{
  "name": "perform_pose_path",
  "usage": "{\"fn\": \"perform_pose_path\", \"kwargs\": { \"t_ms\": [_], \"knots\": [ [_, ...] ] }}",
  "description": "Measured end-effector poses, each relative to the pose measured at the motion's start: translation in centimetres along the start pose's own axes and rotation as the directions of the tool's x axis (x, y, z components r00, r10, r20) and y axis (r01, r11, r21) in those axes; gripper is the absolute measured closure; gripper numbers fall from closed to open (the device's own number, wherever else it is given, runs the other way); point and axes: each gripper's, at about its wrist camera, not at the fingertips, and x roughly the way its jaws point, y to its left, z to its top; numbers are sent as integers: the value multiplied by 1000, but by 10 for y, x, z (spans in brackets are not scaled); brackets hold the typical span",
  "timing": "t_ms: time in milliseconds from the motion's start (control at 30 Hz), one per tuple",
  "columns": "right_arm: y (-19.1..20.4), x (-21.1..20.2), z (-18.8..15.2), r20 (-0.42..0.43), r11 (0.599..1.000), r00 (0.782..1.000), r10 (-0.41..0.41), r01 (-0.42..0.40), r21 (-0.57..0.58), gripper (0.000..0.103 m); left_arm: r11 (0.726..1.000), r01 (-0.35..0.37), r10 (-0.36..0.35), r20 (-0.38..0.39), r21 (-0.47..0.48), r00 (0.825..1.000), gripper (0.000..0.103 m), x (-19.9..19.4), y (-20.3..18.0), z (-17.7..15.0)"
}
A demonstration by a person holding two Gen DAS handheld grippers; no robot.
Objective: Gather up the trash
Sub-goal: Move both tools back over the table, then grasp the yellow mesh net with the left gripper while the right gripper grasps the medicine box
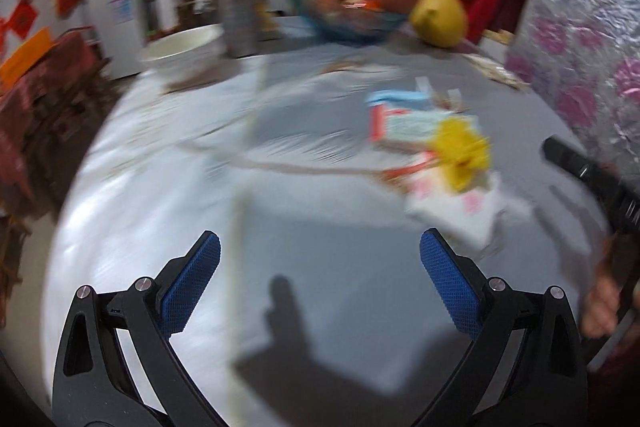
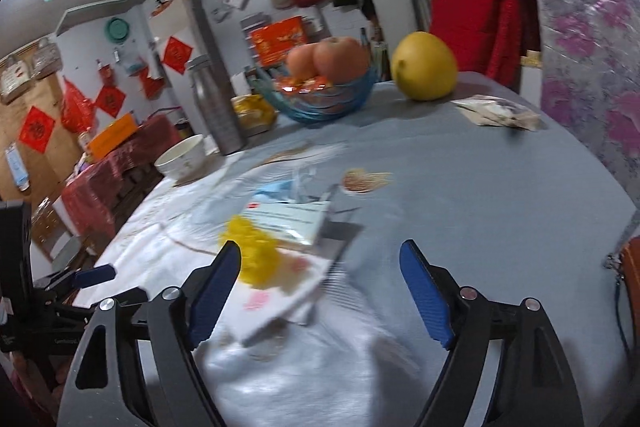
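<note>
The left hand-held gripper (image 1: 320, 267) is hanging over the grey table (image 1: 320, 235) with its blue pads (image 1: 192, 281) standing wide apart and nothing between them — only bare tablecloth is showing in the gap. The right hand-held gripper (image 2: 320, 291) is likewise gaping wide and gripping nothing; its pads (image 2: 212, 295) are framing the near edge of the trash pile without pressing on it.

The trash is lying near the middle of the table: a crumpled yellow wrapper (image 2: 250, 253) is sitting on top of a white paper packet (image 2: 280, 301), and just behind it a blue-and-white flat package (image 2: 292, 217) is resting against the same heap. In the left wrist view that pile (image 1: 432, 143) is showing ahead and to the right of the gripper, well apart from its pads, and blurred.

Farther back, a blue glass fruit bowl (image 2: 320, 103) is holding two apples (image 2: 328, 57), a large yellow pomelo (image 2: 424, 67) is standing just beside it, and a steel flask (image 2: 214, 103) and a white bowl (image 2: 182, 157) are standing at the left edge. A crumpled pale wrapper (image 2: 496, 113) is lying near the pomelo — apart from the main pile.
</note>
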Motion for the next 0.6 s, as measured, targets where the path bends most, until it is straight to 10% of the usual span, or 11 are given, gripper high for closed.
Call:
{"fn": "perform_pose_path", "kwargs": {
  "t_ms": [333,600],
  "knots": [
    [-31,-5,-4,0,988,998,60,-60,144,20,998,38,-37,-18,41,999,8,70,-69,39],
    [-36,-6,-6,-4,981,996,87,-85,175,19,1000,-25,25,50,-14,998,50,50,-21,31]
  ]
}}
